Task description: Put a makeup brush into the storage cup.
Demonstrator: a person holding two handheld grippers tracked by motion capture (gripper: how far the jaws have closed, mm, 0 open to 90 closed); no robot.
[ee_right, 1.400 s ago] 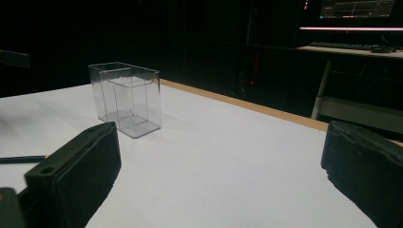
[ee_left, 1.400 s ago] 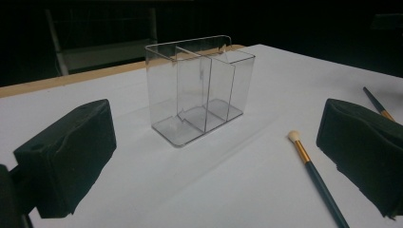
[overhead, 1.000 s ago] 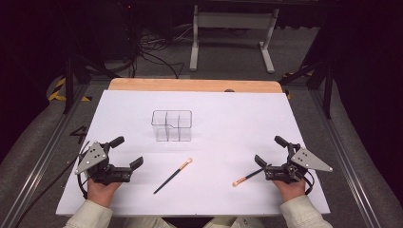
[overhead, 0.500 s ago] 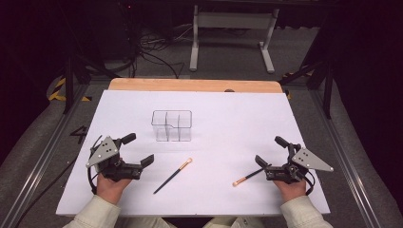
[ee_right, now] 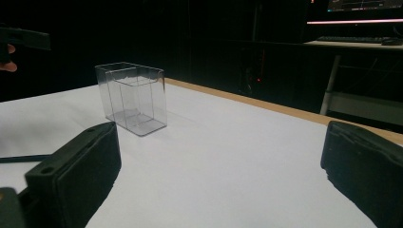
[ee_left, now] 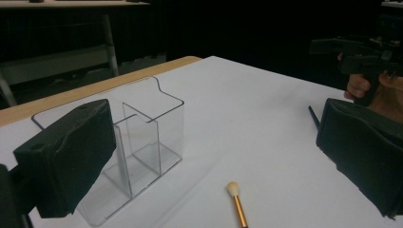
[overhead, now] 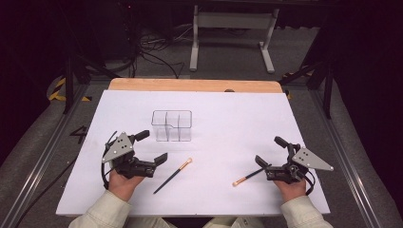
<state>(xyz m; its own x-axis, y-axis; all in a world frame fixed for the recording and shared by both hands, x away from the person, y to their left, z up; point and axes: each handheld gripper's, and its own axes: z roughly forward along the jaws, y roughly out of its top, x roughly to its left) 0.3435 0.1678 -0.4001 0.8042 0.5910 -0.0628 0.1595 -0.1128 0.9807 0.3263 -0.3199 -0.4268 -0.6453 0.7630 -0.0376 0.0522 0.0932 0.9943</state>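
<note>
Clear plastic organizer (overhead: 172, 126) is standing mid-counter (overhead: 228, 109), divided into compartments, all looking empty. Two makeup brushes are lying nearer the person: one (overhead: 173, 175) just beside the left gripper (overhead: 151, 149), the other (overhead: 250, 175) with its handle end close to the right gripper (overhead: 268, 153). Both sets of jaws are standing spread, pinching nothing. Risk, as I judge it: thin round handles lying flat could roll or skid under closing jaws; the light organizer could tip if nudged. No readable brand or writing.
</note>
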